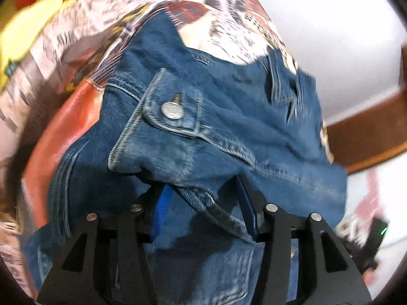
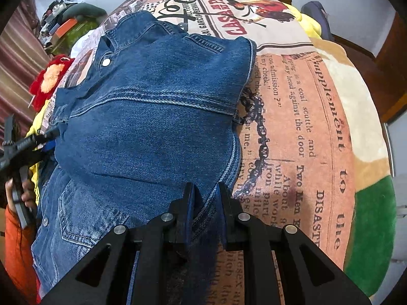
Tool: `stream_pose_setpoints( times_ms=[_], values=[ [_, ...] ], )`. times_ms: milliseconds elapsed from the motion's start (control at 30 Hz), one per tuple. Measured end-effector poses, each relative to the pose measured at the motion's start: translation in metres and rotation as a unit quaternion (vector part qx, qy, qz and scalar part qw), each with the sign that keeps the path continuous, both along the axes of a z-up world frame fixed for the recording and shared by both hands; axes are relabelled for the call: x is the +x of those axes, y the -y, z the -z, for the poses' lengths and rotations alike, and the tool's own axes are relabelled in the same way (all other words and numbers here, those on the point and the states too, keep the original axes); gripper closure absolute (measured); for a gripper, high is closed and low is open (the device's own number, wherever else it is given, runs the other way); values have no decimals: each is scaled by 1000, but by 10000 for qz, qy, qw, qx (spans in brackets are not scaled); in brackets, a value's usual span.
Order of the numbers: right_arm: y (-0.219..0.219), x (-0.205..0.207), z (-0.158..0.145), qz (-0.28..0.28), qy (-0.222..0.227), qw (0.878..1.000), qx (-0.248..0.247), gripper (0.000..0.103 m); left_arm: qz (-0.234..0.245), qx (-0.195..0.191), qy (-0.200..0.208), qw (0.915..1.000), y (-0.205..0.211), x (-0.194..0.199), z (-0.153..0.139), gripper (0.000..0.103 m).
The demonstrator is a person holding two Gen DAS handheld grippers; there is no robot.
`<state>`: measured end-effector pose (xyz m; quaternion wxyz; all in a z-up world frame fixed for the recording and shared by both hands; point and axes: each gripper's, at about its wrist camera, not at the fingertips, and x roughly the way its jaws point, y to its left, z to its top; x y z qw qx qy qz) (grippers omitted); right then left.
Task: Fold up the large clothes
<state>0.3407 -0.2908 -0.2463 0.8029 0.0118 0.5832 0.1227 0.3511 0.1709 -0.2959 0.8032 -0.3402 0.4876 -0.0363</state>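
Denim jacket [image 2: 152, 117] spread on printed blanket [image 2: 300, 117], right gripper [image 2: 204, 198] clamped on its hem, left gripper [image 1: 203, 190] jaws apart, cloth loose between them.

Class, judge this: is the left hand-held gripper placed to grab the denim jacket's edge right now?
Probably yes: the left hand-held gripper stands open with a fold of the denim jacket between its fingers, nothing blocking.

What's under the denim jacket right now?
The denim jacket lies on a newspaper-print blanket, visible around it. Whatever is directly beneath the denim is covered.
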Motion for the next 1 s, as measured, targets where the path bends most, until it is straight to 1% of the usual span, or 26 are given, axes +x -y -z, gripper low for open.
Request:
stream_pose_setpoints(
  times_ms=[33, 100, 233, 267, 333, 367, 400, 433, 500, 567, 600, 633, 700, 733, 767, 800, 833, 900, 933, 967, 1000],
  values=[
    [0, 0, 0, -3, 2, 10000, -11, 90, -143, 59, 0, 9999, -3, 3, 0, 52],
    [0, 0, 0, -3, 4, 10000, -19, 90, -246, 262, 19, 9994, -3, 4, -6, 52],
    [1, 0, 0, 8, -7, 10000, 6, 90, -381, 955, 27, 9947, -3, 13, -16, 52],
    [1, 1, 0, 8, -14, 10000, 8, 90, -333, 1116, 9, 9932, -2, 16, -17, 54],
    [0, 2, -1, -6, -45, 10000, -16, 90, -161, 1477, 8, 9889, 4, 26, -21, 65],
    [0, 2, -2, -26, -64, 10000, -44, 90, -79, 1716, 72, 9851, 9, 26, -27, 76],
    [-1, 3, -5, -54, -73, 9999, -73, 90, 7, 2034, 155, 9790, 16, 25, -35, 77],
    [-1, 5, -10, -77, -29, 9999, -87, 90, 63, 2269, 286, 9735, 21, 25, -45, 78],
    [0, 9, -23, -88, 172, 9998, -111, 90, 86, 2552, 664, 9646, 29, 21, -70, 79],
    [-1, 14, -36, -69, 332, 9994, -119, 90, 31, 2691, 1061, 9573, 30, 13, -95, 79],
    [-2, 18, -44, -76, 428, 9990, -97, 90, -10, 2755, 1322, 9522, 31, 7, -111, 79],
    [-3, 21, -49, -94, 500, 9987, -87, 90, -55, 2860, 1498, 9464, 31, 3, -123, 79],
    [-11, 29, -57, -168, 654, 9976, -153, 90, -147, 3106, 1693, 9352, 30, -2, -138, 79],
    [-16, 31, -58, -208, 713, 9970, -211, 90, -217, 3306, 1767, 9268, 29, -6, -143, 79],
    [-22, 34, -57, -262, 766, 9963, -282, 90, -250, 3420, 1765, 9227, 27, -6, -143, 79],
    [-28, 36, -54, -334, 787, 9958, -332, 90, -249, 3485, 1722, 9210, 26, -3, -141, 79],
    [-33, 38, -49, -405, 776, 9955, -377, 90, -217, 3533, 1572, 9219, 21, -2, -132, 79],
    [-44, 43, -31, -479, 647, 9949, -610, 90, -149, 3458, 1266, 9296, 14, -1, -115, 79],
    [-44, 43, -24, -492, 621, 9945, -686, 90, -32, 3337, 1015, 9372, 8, 2, -98, 78],
    [-47, 44, -15, -523, 612, 9933, -833, 90, 43, 3295, 852, 9403, 7, 3, -86, 78],
    [-49, 44, -7, -558, 659, 9908, -1044, 90, 102, 3297, 673, 9416, 5, 3, -72, 77]
  ],
)
